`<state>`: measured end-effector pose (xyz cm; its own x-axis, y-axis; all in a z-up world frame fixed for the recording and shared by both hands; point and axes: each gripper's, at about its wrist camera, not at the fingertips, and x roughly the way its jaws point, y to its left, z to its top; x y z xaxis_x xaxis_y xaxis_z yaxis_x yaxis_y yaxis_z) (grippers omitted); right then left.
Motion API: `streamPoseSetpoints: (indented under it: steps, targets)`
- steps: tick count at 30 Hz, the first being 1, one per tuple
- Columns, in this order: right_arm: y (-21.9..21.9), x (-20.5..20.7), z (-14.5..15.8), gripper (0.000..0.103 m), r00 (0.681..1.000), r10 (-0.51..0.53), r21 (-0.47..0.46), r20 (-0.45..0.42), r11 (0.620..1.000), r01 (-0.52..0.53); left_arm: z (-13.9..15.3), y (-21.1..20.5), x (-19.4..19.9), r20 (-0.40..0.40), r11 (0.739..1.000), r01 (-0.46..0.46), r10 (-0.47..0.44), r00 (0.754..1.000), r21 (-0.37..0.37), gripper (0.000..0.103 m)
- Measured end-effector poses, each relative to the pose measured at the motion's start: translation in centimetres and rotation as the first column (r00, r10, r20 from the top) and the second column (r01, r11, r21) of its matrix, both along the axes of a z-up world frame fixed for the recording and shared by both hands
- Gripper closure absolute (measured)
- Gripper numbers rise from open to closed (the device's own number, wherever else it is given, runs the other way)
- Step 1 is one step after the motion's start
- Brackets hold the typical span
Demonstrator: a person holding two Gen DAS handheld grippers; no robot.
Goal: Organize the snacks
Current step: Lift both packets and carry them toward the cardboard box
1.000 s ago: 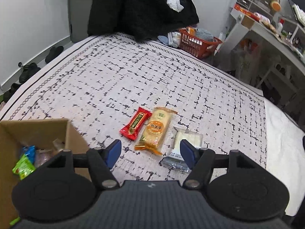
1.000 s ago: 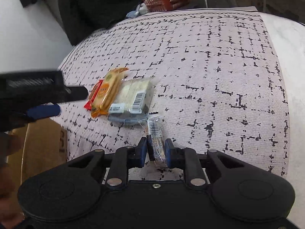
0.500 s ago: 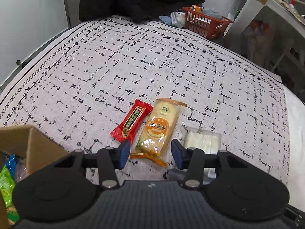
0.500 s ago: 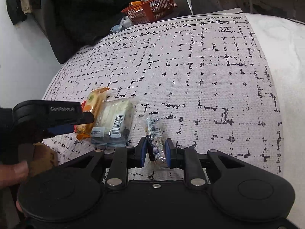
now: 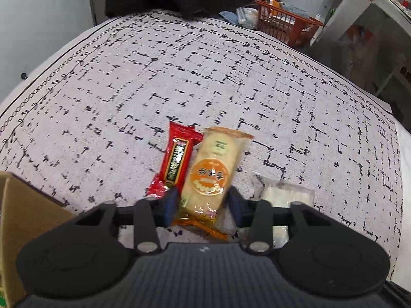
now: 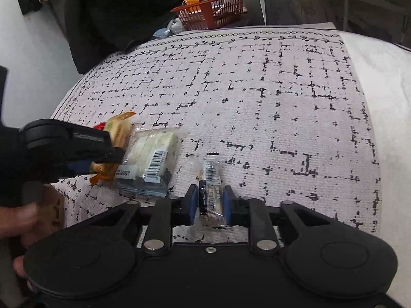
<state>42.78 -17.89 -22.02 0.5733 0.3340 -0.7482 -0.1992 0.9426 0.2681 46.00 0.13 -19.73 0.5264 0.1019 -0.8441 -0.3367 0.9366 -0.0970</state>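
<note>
White cloth with black dash pattern (image 5: 205,77) covers the surface.
- Left gripper (image 5: 203,205): lower and narrower than half a second ago; blue pads now flank the orange-and-cream biscuit packet (image 5: 213,172), contact uncertain.
- Red foil bar (image 5: 177,161): just beside the packet.
- Right gripper (image 6: 210,202): unchanged, clamped on the clear-wrapped dark bar (image 6: 210,187).
- Brown cardboard box (image 5: 23,215): lower left.

A left hand-held gripper (image 5: 203,206) straddles an orange cracker packet (image 5: 213,172) on a patterned cloth (image 5: 179,77), red candy bar (image 5: 177,159) touching its left side, cardboard box (image 5: 23,213) nearby.
</note>
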Motion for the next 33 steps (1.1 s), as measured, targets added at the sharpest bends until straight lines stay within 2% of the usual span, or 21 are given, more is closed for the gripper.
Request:
streamPoseSetpoints:
  steps: [2, 13, 15, 18, 25, 33]
  targets:
    - [-0.1, 0.0, 0.2, 0.083, 1.0, 0.0, 0.004, 0.003, 1.0, 0.0, 0.3, 0.2, -0.4, -0.001, 1.0, -0.007, 0.007, 1.0, -0.025, 0.067]
    - [0.5, -2.2, 3.1, 0.084, 0.997, 0.055, -0.008, 0.051, 0.998, -0.054, 5.1, 0.9, -5.0, 0.068, 0.999, -0.028, 0.031, 0.997, -0.039, 0.067]
    - [1.0, -2.9, 4.3, 0.084, 0.993, 0.065, -0.041, 0.095, 0.997, -0.061, 6.0, 1.1, -6.1, 0.082, 0.998, -0.033, 0.037, 0.996, -0.045, 0.067]
    - [1.7, -3.6, 6.0, 0.084, 0.987, 0.1, -0.031, 0.122, 0.995, -0.097, 7.2, 1.3, -7.8, 0.104, 0.997, -0.047, 0.054, 0.993, -0.061, 0.067]
    - [4.1, -5.8, 9.1, 0.084, 0.965, 0.203, -0.077, 0.168, 0.978, -0.192, 9.6, 2.1, -11.7, 0.164, 0.992, -0.086, 0.1, 0.981, -0.094, 0.067]
    - [5.8, -8.3, 11.1, 0.084, 0.952, 0.246, -0.07, 0.184, 0.969, -0.237, 11.5, 2.6, -15.0, 0.225, 0.986, -0.127, 0.148, 0.963, -0.105, 0.067]
